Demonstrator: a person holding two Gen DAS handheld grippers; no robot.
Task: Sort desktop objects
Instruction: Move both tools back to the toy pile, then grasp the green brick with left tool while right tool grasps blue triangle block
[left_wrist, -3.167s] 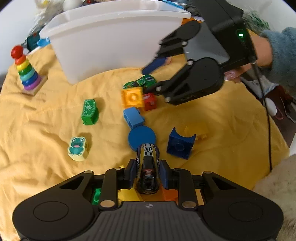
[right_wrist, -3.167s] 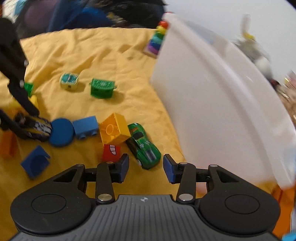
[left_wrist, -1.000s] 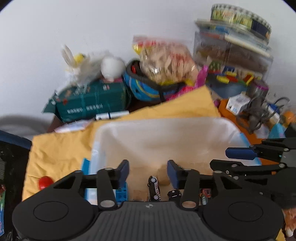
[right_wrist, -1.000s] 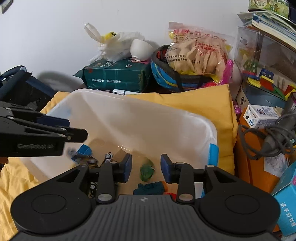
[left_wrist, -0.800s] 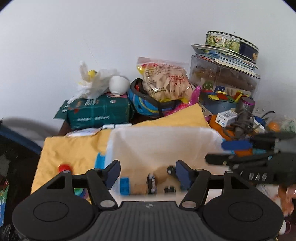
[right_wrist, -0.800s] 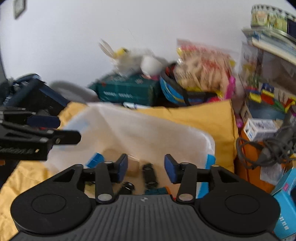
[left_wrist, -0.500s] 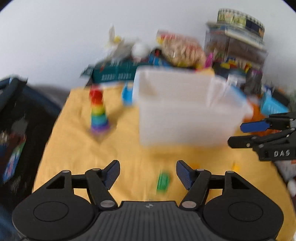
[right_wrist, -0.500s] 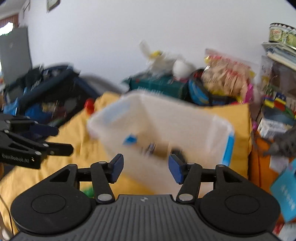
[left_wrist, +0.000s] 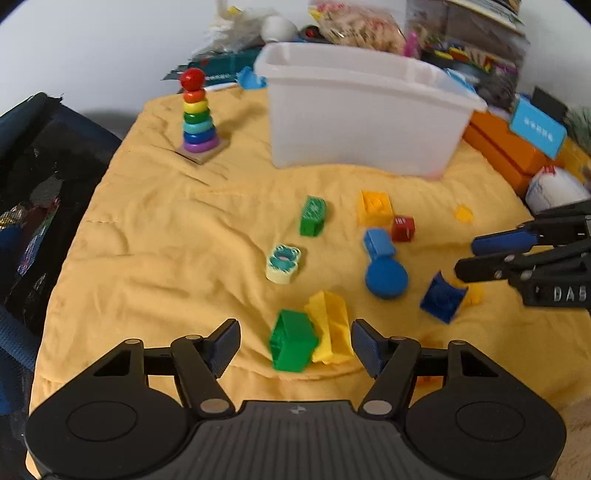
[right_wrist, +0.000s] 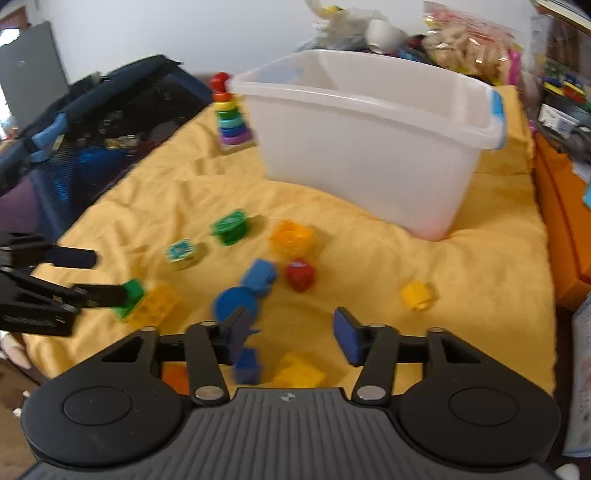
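Several toy blocks lie on a yellow cloth (left_wrist: 155, 236) in front of a white plastic bin (left_wrist: 362, 122). My left gripper (left_wrist: 295, 345) is open and empty, low over a green block (left_wrist: 291, 345) and a yellow block (left_wrist: 330, 326) that sit between its fingers. My right gripper (right_wrist: 291, 334) is open and empty above a dark blue block (right_wrist: 246, 365) and a yellow block (right_wrist: 298, 373). A blue disc (left_wrist: 386, 278), a blue brick (left_wrist: 376, 240), a red block (left_wrist: 403, 229), an orange block (left_wrist: 375, 206), a green block (left_wrist: 313, 216) and a frog block (left_wrist: 282, 260) lie between grippers and bin.
A rainbow ring stacker (left_wrist: 197, 118) stands at the back left. A dark mesh basket (right_wrist: 92, 122) borders the cloth's left edge. Orange boxes (left_wrist: 506, 147) and clutter stand at the right and behind the bin. A small yellow block (right_wrist: 416, 293) lies to the right.
Both grippers have come down and back from above the bin to low over the cloth. The toy cars they held earlier lie in the bin; both grippers are now open and empty.
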